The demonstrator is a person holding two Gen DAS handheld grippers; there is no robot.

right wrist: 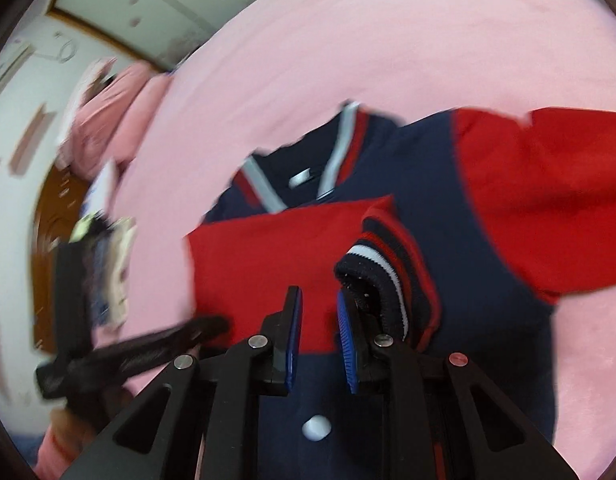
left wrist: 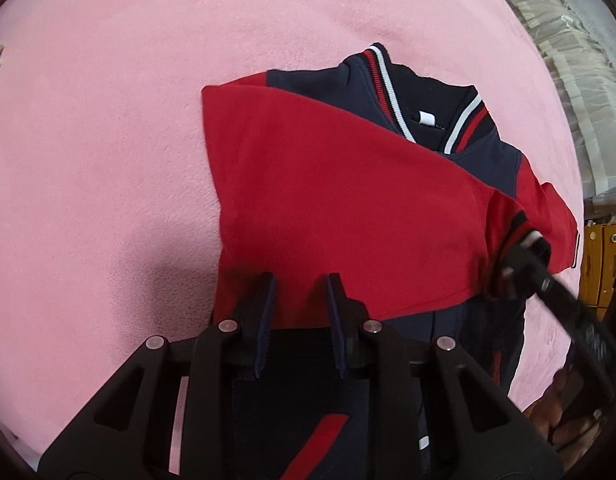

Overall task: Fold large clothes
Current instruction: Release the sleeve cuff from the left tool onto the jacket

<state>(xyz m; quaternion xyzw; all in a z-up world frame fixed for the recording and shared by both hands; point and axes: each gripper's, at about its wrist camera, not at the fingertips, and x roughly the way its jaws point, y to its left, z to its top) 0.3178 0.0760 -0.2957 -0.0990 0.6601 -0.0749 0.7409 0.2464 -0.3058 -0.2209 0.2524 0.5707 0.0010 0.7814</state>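
**Settling the folded sleeve, cuff end under the right hand**

- Jacket (left wrist: 308, 84), navy body with red sleeves, lies face up on the pink blanket (left wrist: 107, 120). Its collar (left wrist: 388, 76) is at the far end from both hands.
- One sleeve (left wrist: 328, 200) is laid across the chest just below the collar. Its long axis runs crosswise, from the shoulder on one side of the collar to the striped cuff (right wrist: 388, 256) below the collar's other side.
- Right gripper (right wrist: 318, 312): jaws narrow, with the gap between the pads clear and only fabric seen through it. The cuff sits against the outer side of one finger, bunched and raised, not between the pads. The right wrist view is blurred, so I cannot tell how firm the contact is.
- Left gripper (left wrist: 301, 300): jaws narrow, nothing pinched in view. It points steeply down at the sleeve's lower edge, about mid-length, on the hem side of the collar.
- Second sleeve (right wrist: 548, 200) is spread outward from the collar's other shoulder, not folded in.

Judgement: the cuff end is the loose part, and the right hand is nearer to it by far. The left is placed to pin the mid-sleeve. Any flattening stroke should run along the sleeve's crosswise axis, away from the collar's shoulder. The second sleeve probably follows.
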